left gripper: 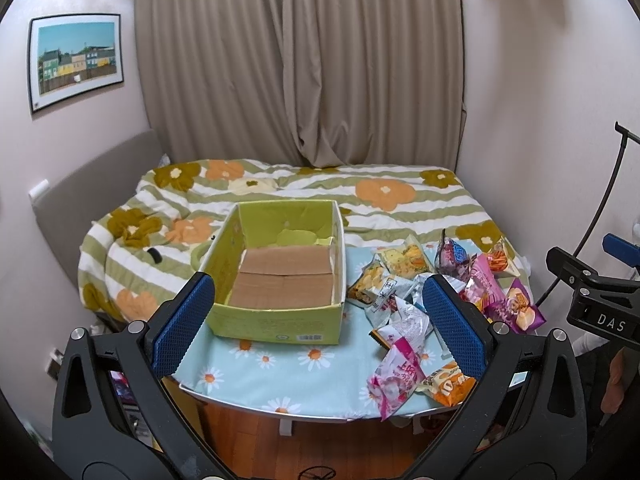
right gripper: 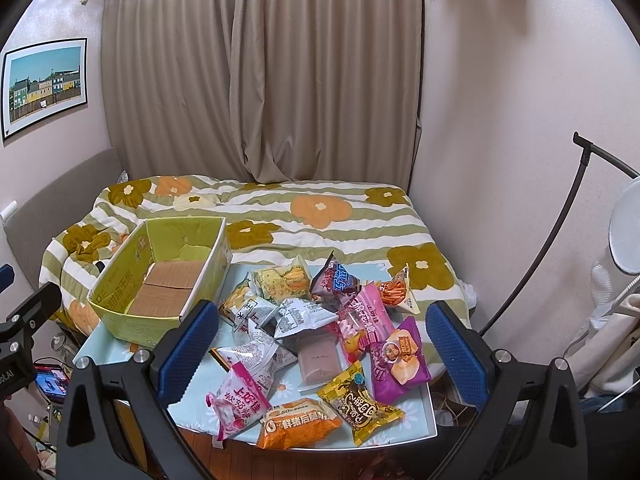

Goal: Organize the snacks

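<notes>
An open-topped green cardboard box (left gripper: pixel 280 322) (right gripper: pixel 132 322) sits on the left part of a small table (left gripper: pixel 260 376) with a pale blue daisy cloth. It holds nothing but its brown flaps. Several snack packets lie heaped to its right: a purple chip bag (right gripper: pixel 396 364), a yellow packet (right gripper: pixel 362 406), an orange packet (right gripper: pixel 298 424), a pink packet (right gripper: pixel 236 400) (left gripper: pixel 394 380) and silver ones (right gripper: pixel 300 316). My left gripper (left gripper: pixel 320 328) hovers open above the table's near edge, facing the box. My right gripper (right gripper: pixel 324 348) hangs open over the heap, touching nothing.
Behind the table lies a bed with a green-striped flower quilt (left gripper: pixel 380 196), beige curtains (left gripper: pixel 304 60) beyond it. A dark lamp stand (right gripper: pixel 532 288) curves up at the right. The right gripper's body (left gripper: pixel 600 300) shows at the left view's right edge. Wood floor (left gripper: pixel 320 448) lies below.
</notes>
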Tool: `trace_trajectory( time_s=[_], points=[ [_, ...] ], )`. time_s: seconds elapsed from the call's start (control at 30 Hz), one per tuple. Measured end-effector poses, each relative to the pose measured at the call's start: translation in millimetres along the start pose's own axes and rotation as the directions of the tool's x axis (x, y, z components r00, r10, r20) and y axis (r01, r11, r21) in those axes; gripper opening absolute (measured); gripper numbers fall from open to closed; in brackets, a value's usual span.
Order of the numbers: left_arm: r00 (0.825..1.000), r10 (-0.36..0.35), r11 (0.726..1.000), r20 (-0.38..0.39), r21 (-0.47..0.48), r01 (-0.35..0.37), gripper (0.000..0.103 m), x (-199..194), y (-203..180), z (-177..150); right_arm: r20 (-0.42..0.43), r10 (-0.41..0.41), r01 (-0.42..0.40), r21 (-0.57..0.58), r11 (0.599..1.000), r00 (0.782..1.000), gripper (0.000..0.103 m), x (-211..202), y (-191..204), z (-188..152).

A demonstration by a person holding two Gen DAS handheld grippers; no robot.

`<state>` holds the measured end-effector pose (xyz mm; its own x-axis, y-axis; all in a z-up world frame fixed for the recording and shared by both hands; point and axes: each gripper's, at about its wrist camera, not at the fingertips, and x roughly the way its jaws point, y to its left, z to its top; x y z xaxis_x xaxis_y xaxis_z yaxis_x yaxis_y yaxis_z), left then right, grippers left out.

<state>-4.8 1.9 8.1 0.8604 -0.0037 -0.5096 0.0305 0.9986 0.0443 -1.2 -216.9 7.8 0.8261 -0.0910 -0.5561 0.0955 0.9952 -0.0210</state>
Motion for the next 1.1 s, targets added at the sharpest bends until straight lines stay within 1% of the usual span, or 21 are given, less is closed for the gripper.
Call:
trace_trajectory(
  time_s=[0.53,0.77,0.87,0.97,1.1],
  points=[
    [1.000,-0.003,1.000,0.000,0.001,0.003,0.103,1,-1,1,-0.006,0.001,-0.001,-0.004,1.000,1.000,0.103,-4,3,-1],
    [0.999,-0.037,0.999,-0.010,-0.003,0.037,0.103,4,-5,0,-0.005,0.000,0.000,0.003,1.000,1.000,0.103,-4,1,-2],
    [0.998,-0.057,0.998,-0.030,-0.008,0.057,0.103,8,-6,0,-0.012,-0.010,0.010,0.006,1.000,1.000,0.103,-2,-1,-2],
    [0.995,-0.074,0.997,-0.072,0.005,0.074,0.103,20,-9,-1,-0.029,-0.026,0.027,0.017,1.000,0.999,0.103,-2,-4,-5],
    [0.984,-0.113,0.993,-0.139,0.018,0.117,0.103,39,-13,-9,-0.074,-0.037,0.041,0.055,0.998,0.997,0.103,5,-13,-13]
  ],
)
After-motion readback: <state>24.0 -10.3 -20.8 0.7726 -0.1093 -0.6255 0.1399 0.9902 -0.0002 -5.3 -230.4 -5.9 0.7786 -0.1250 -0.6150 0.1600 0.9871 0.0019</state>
